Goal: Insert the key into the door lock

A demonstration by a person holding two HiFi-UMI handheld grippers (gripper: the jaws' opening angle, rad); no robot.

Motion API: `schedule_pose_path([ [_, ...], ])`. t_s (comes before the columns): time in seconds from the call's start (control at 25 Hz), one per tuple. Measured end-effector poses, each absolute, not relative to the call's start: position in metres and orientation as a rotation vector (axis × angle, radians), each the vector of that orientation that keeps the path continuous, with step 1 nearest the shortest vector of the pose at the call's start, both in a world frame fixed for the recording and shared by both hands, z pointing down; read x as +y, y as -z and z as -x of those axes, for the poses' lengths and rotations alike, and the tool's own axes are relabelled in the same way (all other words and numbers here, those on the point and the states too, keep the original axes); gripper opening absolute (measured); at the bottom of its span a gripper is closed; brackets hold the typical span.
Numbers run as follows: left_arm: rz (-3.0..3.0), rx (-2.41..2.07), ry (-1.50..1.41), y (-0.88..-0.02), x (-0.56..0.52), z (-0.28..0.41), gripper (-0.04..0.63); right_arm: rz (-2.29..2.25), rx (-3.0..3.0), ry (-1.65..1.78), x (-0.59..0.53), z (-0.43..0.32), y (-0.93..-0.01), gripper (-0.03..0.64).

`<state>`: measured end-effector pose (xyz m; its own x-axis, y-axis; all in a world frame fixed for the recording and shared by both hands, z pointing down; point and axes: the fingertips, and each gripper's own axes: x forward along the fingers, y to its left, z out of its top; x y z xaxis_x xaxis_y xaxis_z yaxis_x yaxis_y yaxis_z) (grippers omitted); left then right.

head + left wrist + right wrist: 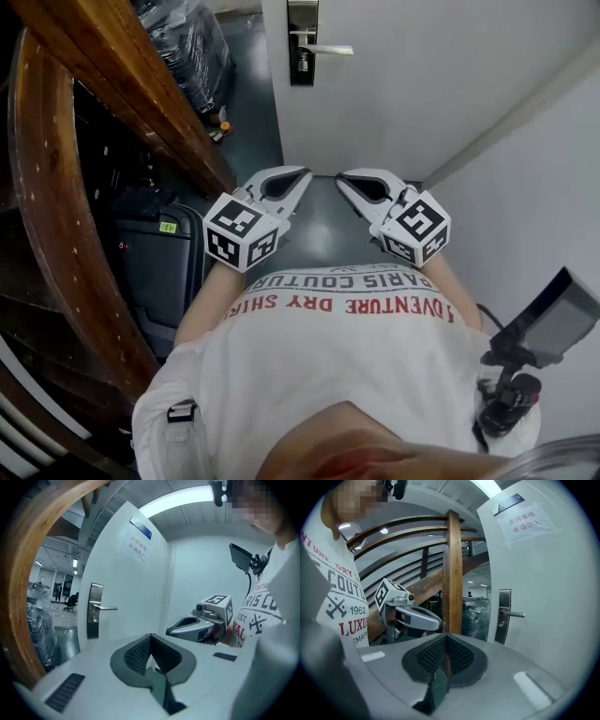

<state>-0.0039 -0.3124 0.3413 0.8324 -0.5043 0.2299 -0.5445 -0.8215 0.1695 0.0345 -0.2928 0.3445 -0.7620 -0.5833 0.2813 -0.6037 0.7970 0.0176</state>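
Hovering well short of the door lock, the left gripper and right gripper are both pressed together, no key visible in either; locate the key first, then bring it squarely to the lock, under the handle

Wooden stair rail, black case, plastic-wrapped bundle

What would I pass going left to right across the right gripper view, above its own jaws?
Shirt → left hand-held gripper → wooden post → wrapped goods → lock plate
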Motion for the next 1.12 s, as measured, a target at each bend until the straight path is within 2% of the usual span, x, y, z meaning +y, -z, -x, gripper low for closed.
schedule_pose_path([
  [0.36,-2.809,-0.796,-0.267,-0.327,-0.192,0.001,0.002,-0.953,-2.729,-0.095,-0.170,-0.033,-0.331,0.002],
  [0.8,-2.801,-0.653,-0.300,-0.375,0.084,-0.028,0.002,-1.036,-2.611,-0.234,0.104,-0.056,-0.403,0.002],
  [1.12,-2.804,-0.694,-0.339,-0.351,0.200,-0.021,0.002,-1.011,-2.665,-0.197,0.209,-0.047,-0.366,0.002],
])
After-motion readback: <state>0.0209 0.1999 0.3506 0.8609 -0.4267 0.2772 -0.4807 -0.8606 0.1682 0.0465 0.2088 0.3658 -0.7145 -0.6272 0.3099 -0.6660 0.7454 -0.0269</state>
